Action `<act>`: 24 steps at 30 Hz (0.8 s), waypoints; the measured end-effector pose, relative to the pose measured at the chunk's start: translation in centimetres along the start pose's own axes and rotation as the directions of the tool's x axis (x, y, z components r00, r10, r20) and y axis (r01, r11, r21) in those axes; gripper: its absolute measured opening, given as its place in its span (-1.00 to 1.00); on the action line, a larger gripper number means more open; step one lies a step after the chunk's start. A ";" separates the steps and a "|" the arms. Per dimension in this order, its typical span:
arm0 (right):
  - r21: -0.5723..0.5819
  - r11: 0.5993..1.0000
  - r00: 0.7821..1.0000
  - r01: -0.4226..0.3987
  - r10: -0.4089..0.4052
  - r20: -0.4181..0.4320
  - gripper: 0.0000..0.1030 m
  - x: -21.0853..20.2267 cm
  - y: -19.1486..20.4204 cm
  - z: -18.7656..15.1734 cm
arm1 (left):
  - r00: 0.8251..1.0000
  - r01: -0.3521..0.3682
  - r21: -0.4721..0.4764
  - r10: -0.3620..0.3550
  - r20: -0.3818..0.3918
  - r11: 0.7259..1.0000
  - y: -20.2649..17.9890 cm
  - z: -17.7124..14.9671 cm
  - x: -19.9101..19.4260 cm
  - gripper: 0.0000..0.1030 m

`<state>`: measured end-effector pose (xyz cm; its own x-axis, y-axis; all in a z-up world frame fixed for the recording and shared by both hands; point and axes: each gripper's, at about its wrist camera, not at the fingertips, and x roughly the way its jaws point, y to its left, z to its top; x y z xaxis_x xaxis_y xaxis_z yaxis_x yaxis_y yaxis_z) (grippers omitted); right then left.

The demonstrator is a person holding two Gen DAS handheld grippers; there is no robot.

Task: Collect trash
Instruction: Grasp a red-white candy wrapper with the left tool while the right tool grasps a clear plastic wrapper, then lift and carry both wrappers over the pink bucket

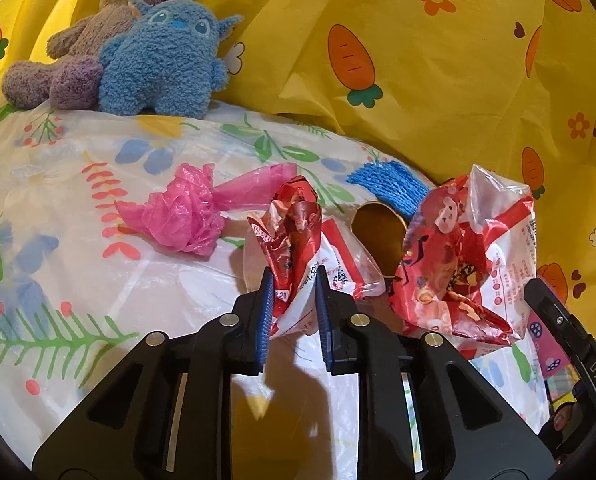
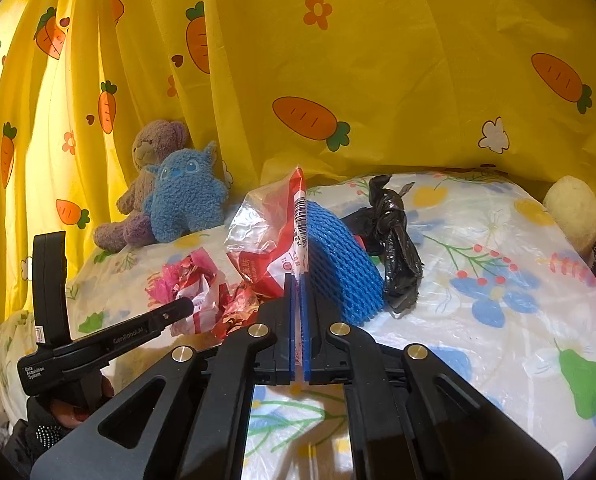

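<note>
My left gripper (image 1: 294, 286) is shut on a crumpled red-and-white snack wrapper (image 1: 298, 232) and holds it above the floral tablecloth (image 1: 77, 240). My right gripper (image 2: 298, 280) is shut on a second red-and-clear snack bag (image 2: 271, 232), which also shows at the right of the left wrist view (image 1: 462, 256). A crumpled pink plastic bag (image 1: 185, 212) lies on the cloth to the left. A blue foam net sleeve (image 2: 344, 256) and a knotted black plastic bag (image 2: 394, 232) lie just right of my right gripper. The left gripper's wrapper shows in the right wrist view (image 2: 201, 292).
A brown teddy bear (image 2: 153, 160) and a blue plush toy (image 2: 187, 200) sit at the back left against the yellow carrot-print curtain (image 2: 338, 60). A pale round object (image 2: 574, 212) sits at the far right edge. A brown disc (image 1: 378, 236) lies by the net sleeve.
</note>
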<state>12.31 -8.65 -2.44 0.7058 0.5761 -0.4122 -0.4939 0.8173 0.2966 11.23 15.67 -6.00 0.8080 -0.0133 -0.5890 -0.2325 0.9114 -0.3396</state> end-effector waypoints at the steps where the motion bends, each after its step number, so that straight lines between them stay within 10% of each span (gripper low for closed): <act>1: 0.006 1.000 1.000 0.005 -0.005 0.004 -0.94 -0.3 -0.2 -0.1 | 1.000 -0.003 0.004 0.003 0.003 1.000 -0.1 0.0 -0.1 -0.73; 24: 0.107 0.988 0.988 0.109 -0.119 0.094 -0.96 -8.5 -5.0 -2.5 | 0.991 0.065 0.121 -0.078 0.105 0.991 -6.3 -1.8 -5.6 -0.81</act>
<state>7.50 -17.65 -2.54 0.8044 0.4713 -0.3616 -0.3565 0.8699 0.3407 7.19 9.23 -1.88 0.8758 -0.0412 -0.4809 -0.1123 0.9516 -0.2860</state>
